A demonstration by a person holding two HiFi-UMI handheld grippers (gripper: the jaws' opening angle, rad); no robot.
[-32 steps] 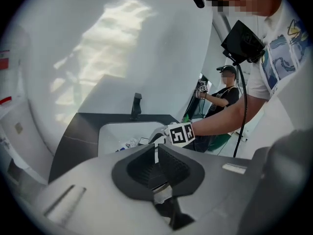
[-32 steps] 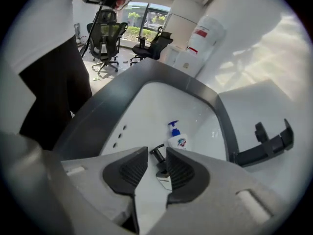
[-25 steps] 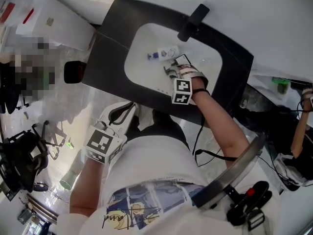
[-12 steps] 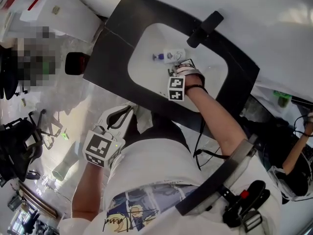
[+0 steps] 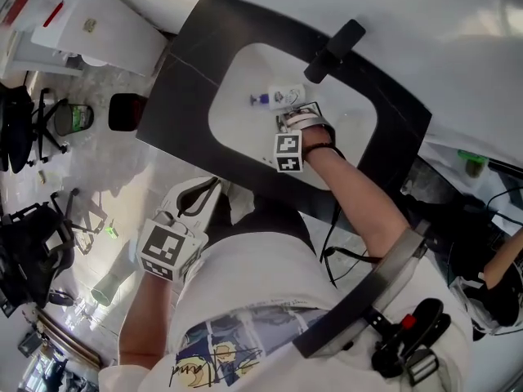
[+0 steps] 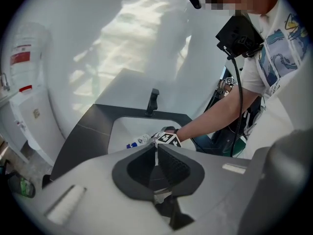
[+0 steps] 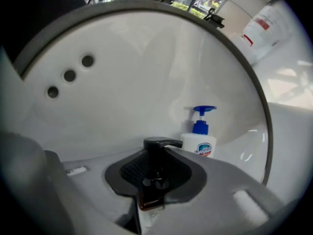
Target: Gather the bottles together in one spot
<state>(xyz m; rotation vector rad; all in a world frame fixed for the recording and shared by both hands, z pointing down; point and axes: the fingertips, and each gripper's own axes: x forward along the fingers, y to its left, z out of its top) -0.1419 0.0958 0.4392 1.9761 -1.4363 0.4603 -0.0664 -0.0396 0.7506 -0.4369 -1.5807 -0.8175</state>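
Note:
A white bottle with a blue pump [image 5: 282, 97] lies in the white sink basin [image 5: 237, 125]; it also shows in the right gripper view [image 7: 198, 143] and small in the left gripper view [image 6: 139, 142]. My right gripper [image 5: 288, 119] is down in the basin just beside it. Its jaws [image 7: 155, 161] are closing on a dark brown bottle with a black pump head [image 7: 152, 187], which stands between the pads. My left gripper [image 5: 196, 194] hangs low by the person's waist, in front of the sink, with its jaws [image 6: 156, 153] shut and holding nothing.
A black faucet [image 5: 335, 47] stands at the basin's far rim, on the black countertop [image 5: 180, 96]. Three overflow holes [image 7: 69, 76] mark the basin wall. A white cabinet [image 5: 90, 27] is at the upper left. A dark bin [image 5: 124, 111] and black chairs [image 5: 33, 121] stand on the floor.
The right gripper has stayed in the basin and edged closer to the white bottle. The left gripper has hardly moved.

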